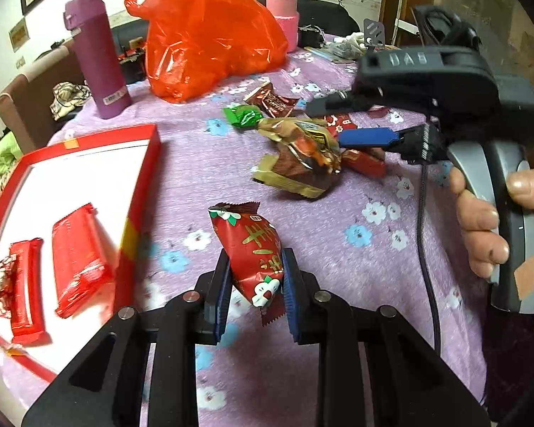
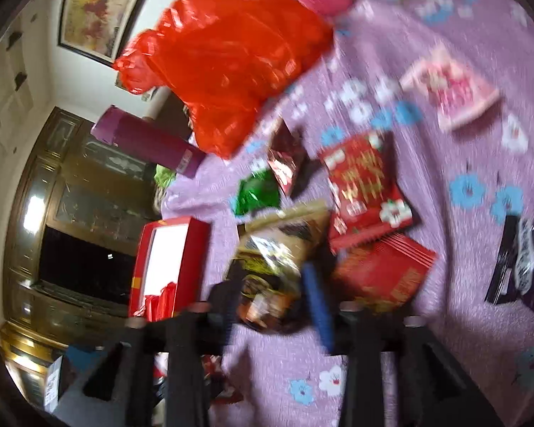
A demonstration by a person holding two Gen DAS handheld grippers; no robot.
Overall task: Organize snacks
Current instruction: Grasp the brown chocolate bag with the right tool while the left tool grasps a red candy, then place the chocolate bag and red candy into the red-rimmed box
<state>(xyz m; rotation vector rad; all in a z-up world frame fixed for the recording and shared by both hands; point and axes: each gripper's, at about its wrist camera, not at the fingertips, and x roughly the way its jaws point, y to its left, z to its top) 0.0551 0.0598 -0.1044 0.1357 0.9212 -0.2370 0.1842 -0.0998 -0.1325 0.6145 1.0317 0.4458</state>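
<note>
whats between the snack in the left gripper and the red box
Only bare floral tablecloth, seen in the left wrist view: the red strawberry-print packet sits in the left gripper, the red box beside it.

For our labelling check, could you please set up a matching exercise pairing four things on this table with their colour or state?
Things:
1. thermos
2. plastic bag
3. strawberry snack packet
4. gift box

States:
A. gripped by the left gripper
B. orange-red, crumpled, standing
C. purple, upright
D. open, red bars inside

Pairs: 1-C, 2-B, 3-A, 4-D
</note>
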